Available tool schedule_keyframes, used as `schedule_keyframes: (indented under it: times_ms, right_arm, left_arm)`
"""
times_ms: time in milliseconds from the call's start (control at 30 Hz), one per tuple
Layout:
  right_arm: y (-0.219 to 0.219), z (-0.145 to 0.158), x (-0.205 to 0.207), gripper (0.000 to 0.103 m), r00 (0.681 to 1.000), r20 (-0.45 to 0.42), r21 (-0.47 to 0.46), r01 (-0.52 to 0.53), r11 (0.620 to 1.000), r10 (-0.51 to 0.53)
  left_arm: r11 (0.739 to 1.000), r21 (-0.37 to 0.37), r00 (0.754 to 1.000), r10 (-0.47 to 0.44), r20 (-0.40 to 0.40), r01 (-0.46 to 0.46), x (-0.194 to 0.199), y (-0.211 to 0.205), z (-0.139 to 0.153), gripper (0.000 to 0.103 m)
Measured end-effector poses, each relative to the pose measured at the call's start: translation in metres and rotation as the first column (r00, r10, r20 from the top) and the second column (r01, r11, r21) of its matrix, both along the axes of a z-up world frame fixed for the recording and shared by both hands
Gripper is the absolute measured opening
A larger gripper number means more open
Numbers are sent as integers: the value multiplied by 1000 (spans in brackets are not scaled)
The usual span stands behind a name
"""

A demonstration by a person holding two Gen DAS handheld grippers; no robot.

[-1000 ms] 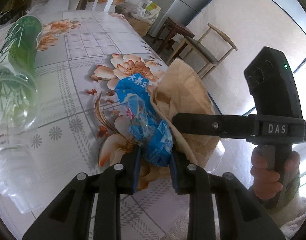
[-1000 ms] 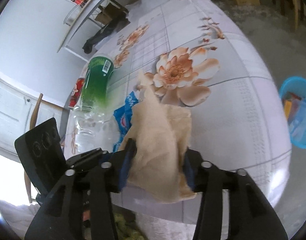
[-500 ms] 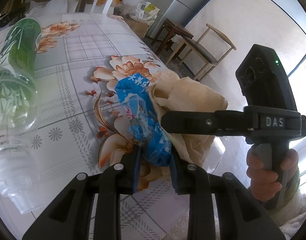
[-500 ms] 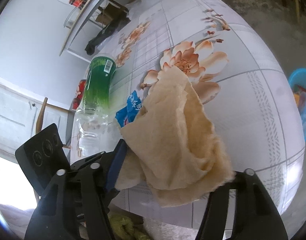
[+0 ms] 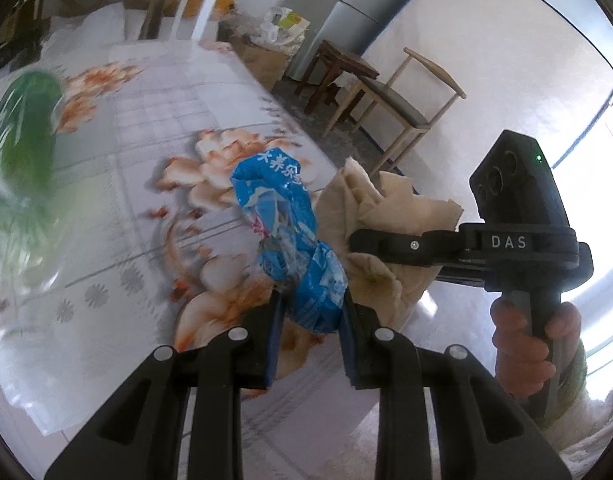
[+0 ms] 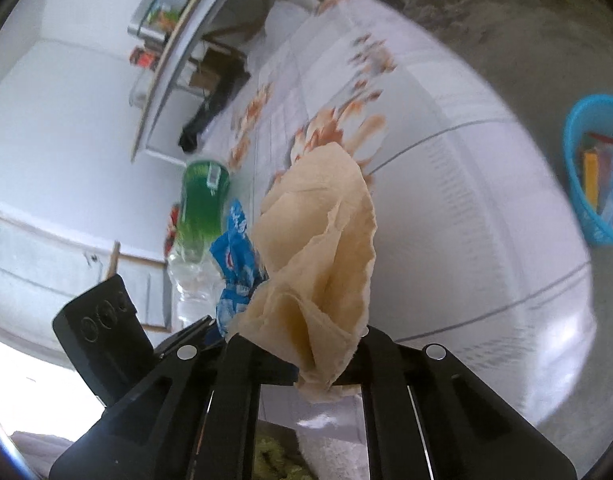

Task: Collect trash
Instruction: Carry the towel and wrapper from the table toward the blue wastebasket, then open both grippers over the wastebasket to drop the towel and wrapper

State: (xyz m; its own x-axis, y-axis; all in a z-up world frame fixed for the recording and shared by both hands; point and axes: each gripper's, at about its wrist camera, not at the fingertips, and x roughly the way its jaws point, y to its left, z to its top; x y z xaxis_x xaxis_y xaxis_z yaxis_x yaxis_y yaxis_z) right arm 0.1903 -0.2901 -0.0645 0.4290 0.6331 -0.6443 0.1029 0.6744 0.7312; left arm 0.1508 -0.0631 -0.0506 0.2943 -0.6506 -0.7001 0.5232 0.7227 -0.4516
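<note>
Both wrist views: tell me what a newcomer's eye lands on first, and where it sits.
First, the crumpled beige paper, pinched in the right hand-held gripper, whose jaws have just closed on it above the flowered tablecloth. Beside it, the bright blue wrapper stands clamped in the left hand-held gripper. Then the green-labelled plastic bottle lying on the table behind them, and the blue basket on the floor beyond the table edge.

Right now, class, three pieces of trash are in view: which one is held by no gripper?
The green-labelled plastic bottle, lying on the table. The blue wrapper sits in the left gripper; the tan paper is pinched in the right gripper, whose jaws just closed.
</note>
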Motion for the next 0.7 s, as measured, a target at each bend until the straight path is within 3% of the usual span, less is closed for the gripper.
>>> schedule_keyframes:
  times_ms: [200, 300, 433, 567, 700]
  right_arm:
    - [-70, 26, -32, 6, 981, 66, -48, 185, 982, -182]
    - [-118, 39, -56, 6, 944, 97, -98, 326, 940, -317]
    - [-171, 34, -86, 6, 881, 71, -179, 472, 863, -467]
    - [-203, 5, -102, 6, 844, 1, -185, 527, 830, -536]
    - [-216, -30, -96, 6, 819, -90, -154, 551, 820, -567]
  left_arm:
    - [995, -5, 993, -97, 61, 98, 8, -40, 27, 24]
    - [986, 3, 983, -169, 74, 170, 18, -72, 43, 24]
    - [962, 24, 961, -274, 42, 273, 33, -122, 51, 24]
    - [938, 66, 940, -340, -18, 340, 46, -178, 42, 24]
    - [909, 72, 901, -391, -188, 409, 64, -239, 10, 24]
